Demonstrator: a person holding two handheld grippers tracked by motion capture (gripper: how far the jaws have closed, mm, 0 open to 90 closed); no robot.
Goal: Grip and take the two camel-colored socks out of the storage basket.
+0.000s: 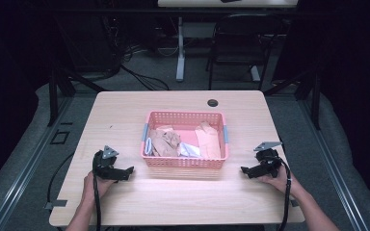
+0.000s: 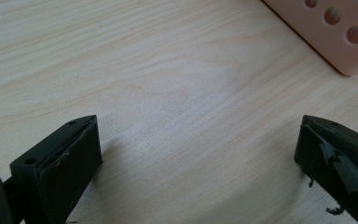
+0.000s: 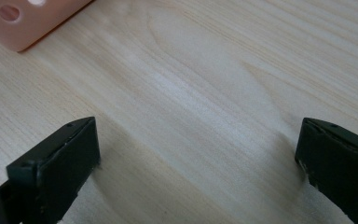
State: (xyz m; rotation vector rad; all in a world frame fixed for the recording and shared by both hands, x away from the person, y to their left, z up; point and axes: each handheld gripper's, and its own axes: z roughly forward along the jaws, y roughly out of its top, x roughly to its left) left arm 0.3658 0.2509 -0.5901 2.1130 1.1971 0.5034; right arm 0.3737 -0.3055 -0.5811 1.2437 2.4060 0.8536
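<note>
Two grippers rest on the table on either side of a pink basket, both with nothing held.

From the high view, the pink basket [image 1: 185, 139] sits at the middle of the wooden table [image 1: 125, 110], holding crumpled brown paper bags [image 1: 166, 141] and a pale scrap; the left gripper [image 1: 125, 172] lies near its left front corner, the right gripper [image 1: 246, 170] near its right front corner, each in a hand and apart from the basket. In the left gripper view, the jaws stand wide apart over bare wood, nothing between them, with a basket corner [image 2: 340, 32] at the upper right. In the right gripper view, the jaws are equally spread and empty, the basket corner [image 3: 23, 23] at the upper left.
</note>
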